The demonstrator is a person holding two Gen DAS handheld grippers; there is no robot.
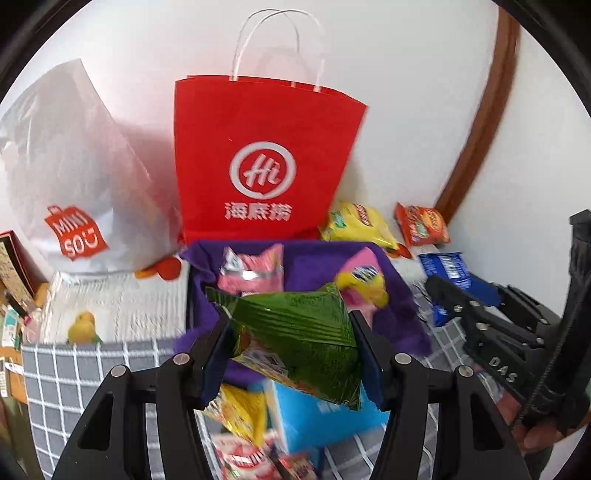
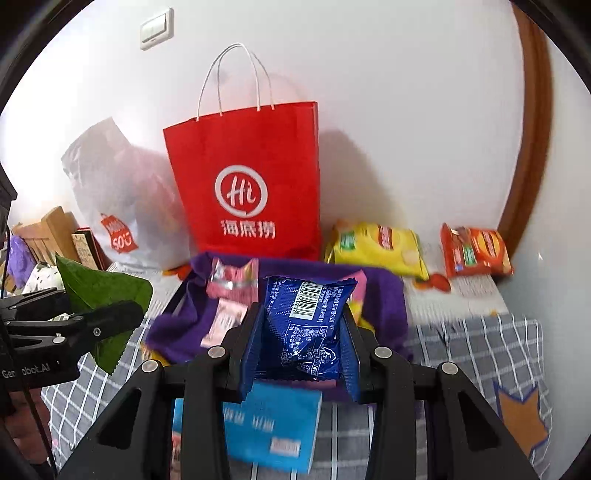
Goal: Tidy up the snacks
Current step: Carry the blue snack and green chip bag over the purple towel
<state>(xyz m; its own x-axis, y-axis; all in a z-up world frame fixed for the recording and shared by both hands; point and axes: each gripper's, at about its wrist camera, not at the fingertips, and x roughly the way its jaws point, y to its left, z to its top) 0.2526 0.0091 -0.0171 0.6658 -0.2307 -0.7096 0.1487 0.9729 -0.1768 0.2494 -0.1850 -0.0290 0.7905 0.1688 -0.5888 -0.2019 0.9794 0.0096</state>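
Your left gripper [image 1: 291,347] has its fingers clamped on a green snack pouch [image 1: 295,332]; your right gripper [image 2: 301,339] has fingers clamped on a blue snack packet [image 2: 306,325]. Both packs hang above the purple-lined bin [image 2: 384,295], which already holds a pink packet [image 2: 232,284]. Expect both to be light, puffy, crinkly film w/ slick faces: judged best pinched across the body or a sealed edge, w/o crushing contents. Behind: red paper bag [image 2: 251,177], white plastic bag [image 1: 74,166], yellow pack [image 2: 380,247], orange pack [image 2: 476,251] on the checked bedding [image 2: 480,350]. Left view alone shows more snacks below the fingers & a loose blue packet [image 1: 448,271]; right view alone shows a wall switch [image 2: 157,29].
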